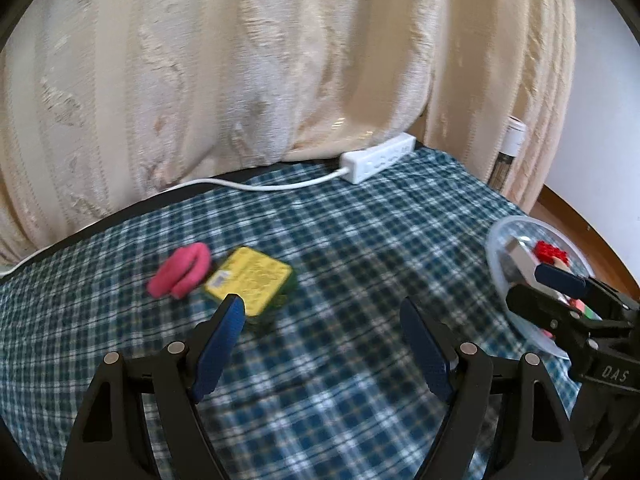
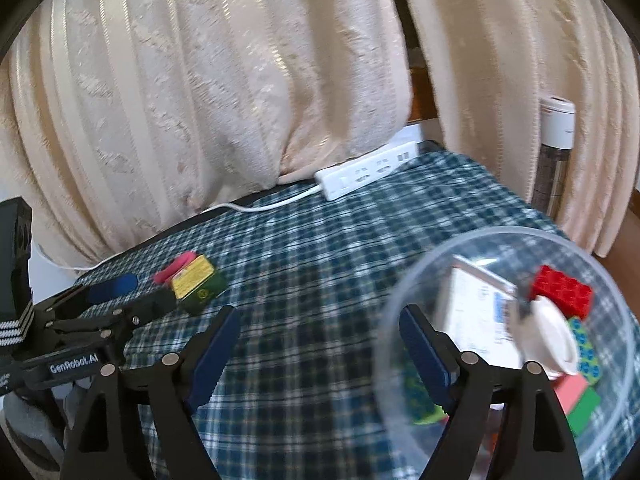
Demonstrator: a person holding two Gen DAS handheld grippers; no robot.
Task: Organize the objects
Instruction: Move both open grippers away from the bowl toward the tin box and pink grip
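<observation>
Both sets of jaws are spread with nothing between them: the left gripper (image 1: 322,342) is aimed at the loose things, the right gripper (image 2: 320,344) is held at the bowl's rim. On the checked tablecloth (image 1: 340,240), sorted pieces are gathered in the clear bowl (image 2: 616,300) near the right edge. Toward the left edge, the yellow tin (image 1: 250,276) and, touching it, the pink band (image 1: 180,270) lie unsorted.

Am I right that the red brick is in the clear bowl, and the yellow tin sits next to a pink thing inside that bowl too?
Not quite. The red brick is in the clear bowl, but the yellow tin and the pink thing beside it lie out on the checked cloth, well away from the bowl. The left wrist view shows this best.
</observation>
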